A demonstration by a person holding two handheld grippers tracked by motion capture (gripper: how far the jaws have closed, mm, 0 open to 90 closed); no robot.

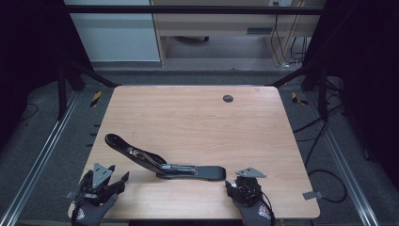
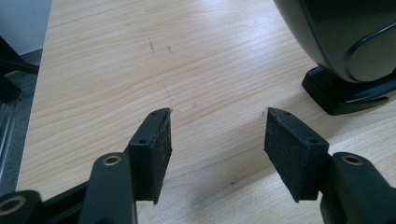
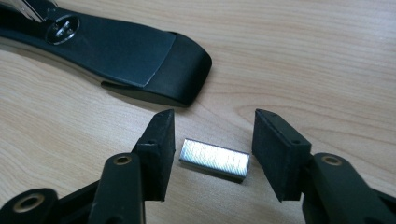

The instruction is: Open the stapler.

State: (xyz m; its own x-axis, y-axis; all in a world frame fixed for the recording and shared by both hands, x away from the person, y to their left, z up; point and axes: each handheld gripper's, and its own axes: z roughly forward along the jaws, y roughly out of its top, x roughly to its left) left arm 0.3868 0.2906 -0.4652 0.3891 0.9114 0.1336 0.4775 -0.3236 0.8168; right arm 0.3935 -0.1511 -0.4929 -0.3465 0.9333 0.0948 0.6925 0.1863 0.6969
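Observation:
A black stapler (image 1: 162,162) lies swung open on the wooden table (image 1: 197,117), its top arm angled up to the left and its base (image 3: 121,56) pointing right. A silver strip of staples (image 3: 214,158) lies flat on the wood between the jaws of my right gripper (image 3: 212,140); the pads stand apart from it on both sides. That gripper (image 1: 244,181) sits just right of the stapler's base. My left gripper (image 1: 106,176) rests open near the front left corner, with bare wood between its pads (image 2: 154,149) and the stapler's rounded arm (image 2: 345,37) at upper right.
A small dark round grommet (image 1: 228,98) is set in the table near the far edge. Black frame posts and cables stand around the table, with a metal rail along each side on the floor.

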